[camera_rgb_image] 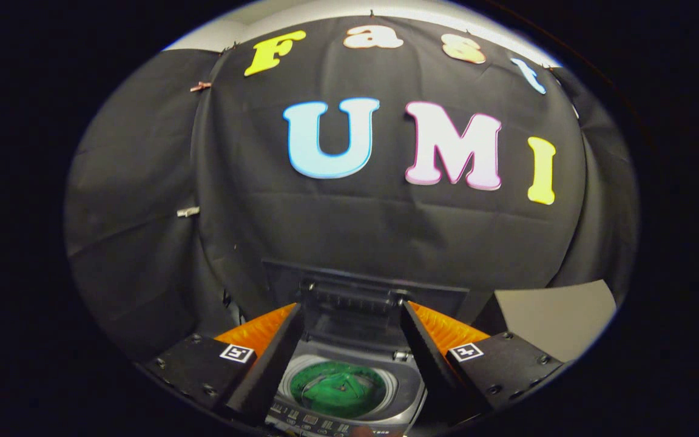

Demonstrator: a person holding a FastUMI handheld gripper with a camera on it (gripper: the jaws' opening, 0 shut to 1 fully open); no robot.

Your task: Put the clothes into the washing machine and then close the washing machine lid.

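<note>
Washing machine [349, 382]: small top-loading unit, grey-silver body, seen from above and in front. Lid [361, 303]: dark, raised upright at the rear of the opening, hinge bar and a translucent panel facing the camera. Drum [337, 388]: round, pale rim, open to view. Clothes [337, 388]: a green item lying inside the drum, crumpled, covering most of the drum's bottom. Control panel [310, 422]: a strip of small buttons and markings along the front edge of the machine, nearest the camera; the markings are too small to read. Tool [349, 364]: two black fingers [267, 364] with orange ribbed backing, spread wide apart, nothing held between them; each carries a square black-and-white marker tag on its outer block. Position: the machine sits between and just below the fingers, the drum opening lying in the gap between them, the raised lid just beyond their tips. Table [556, 315]: a pale surface to the right of the machine, beyond the right finger. No brand name legible on the machine.
</note>
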